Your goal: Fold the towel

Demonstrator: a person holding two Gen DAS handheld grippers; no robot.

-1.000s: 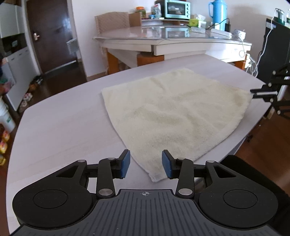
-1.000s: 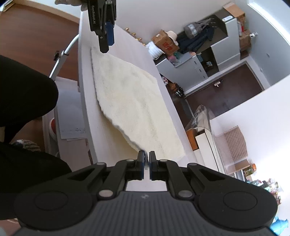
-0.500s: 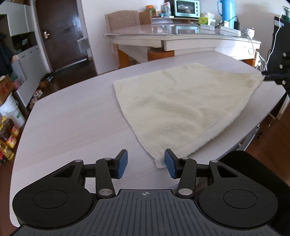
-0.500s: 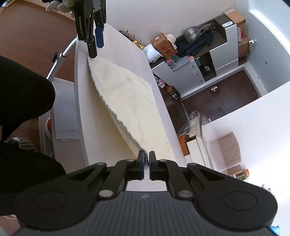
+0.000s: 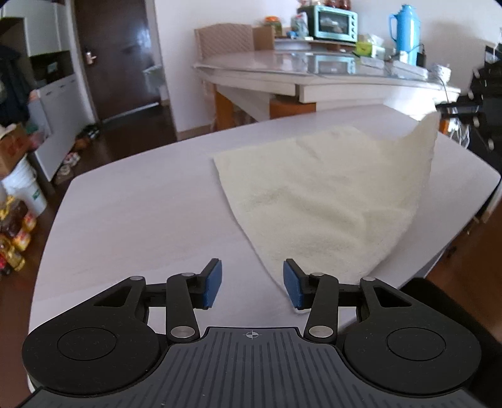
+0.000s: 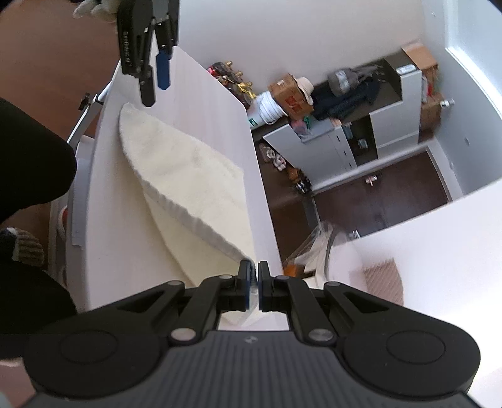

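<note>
Cream terry towel (image 5: 326,201) on our tabletop (image 5: 141,213): right claw (image 6: 254,284) clenches its lifted corner; closing left claw (image 5: 252,287) straddles the near corner, not yet gripping.

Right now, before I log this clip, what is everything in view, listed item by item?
towel: one, cream, on the table, its right corner lifted
table: one, pale wood, under the towel
far table: one, glossy top, behind
toaster oven: one, teal, on the far table
thermos: one, blue, on the far table
door: one, dark brown, back left
bucket: one, white, on the floor at left
cardboard box: one, brown, by the grey cabinet
left claw: one, black with blue pads, its jaws closing, nothing between them, the towel's near corner beside its right pad
right claw: one, black, shut on the towel's corner
</note>
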